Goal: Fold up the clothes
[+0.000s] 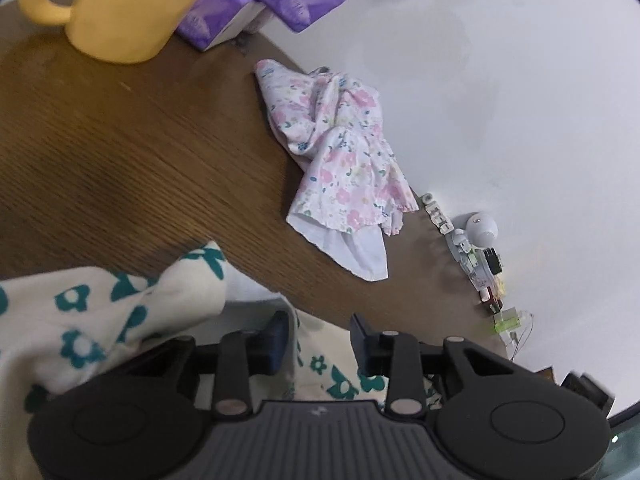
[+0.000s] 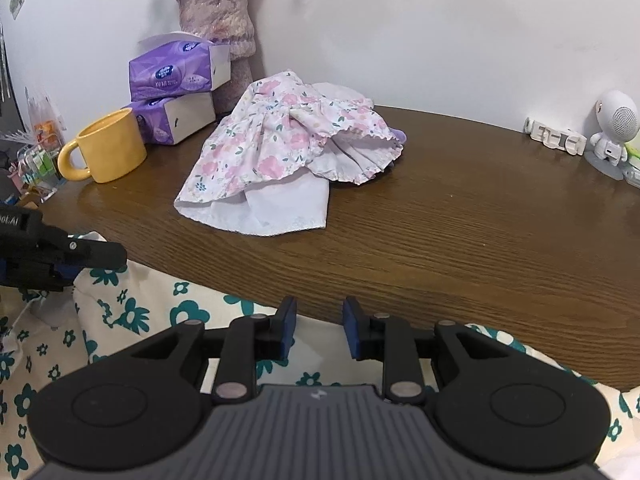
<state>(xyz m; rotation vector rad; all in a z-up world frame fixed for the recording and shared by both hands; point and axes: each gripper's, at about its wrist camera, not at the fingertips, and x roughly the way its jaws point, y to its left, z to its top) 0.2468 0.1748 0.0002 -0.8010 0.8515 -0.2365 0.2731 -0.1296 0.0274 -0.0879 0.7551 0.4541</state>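
Observation:
A crumpled pink-flowered white garment [image 1: 340, 152] [image 2: 280, 148] lies in a heap on the brown wooden table [image 2: 440, 240], with its white lining showing at the hem. My left gripper [image 1: 320, 340] is open near the table's front edge, well short of the garment. Cream cloth with teal flowers [image 1: 80, 320] lies under and between its fingers. My right gripper [image 2: 320, 330] is open too, at the table's near edge over the same teal-flowered cloth [image 2: 132, 312], with nothing held. The left gripper's body [image 2: 60, 254] shows at the left of the right wrist view.
A yellow mug [image 2: 108, 148] and two stacked purple tissue packs [image 2: 180, 84] stand left of the garment, with a vase of flowers [image 2: 224, 28] behind. A small white robot figure [image 2: 612, 128] and a white block toy [image 2: 556, 138] sit at the back right by the wall.

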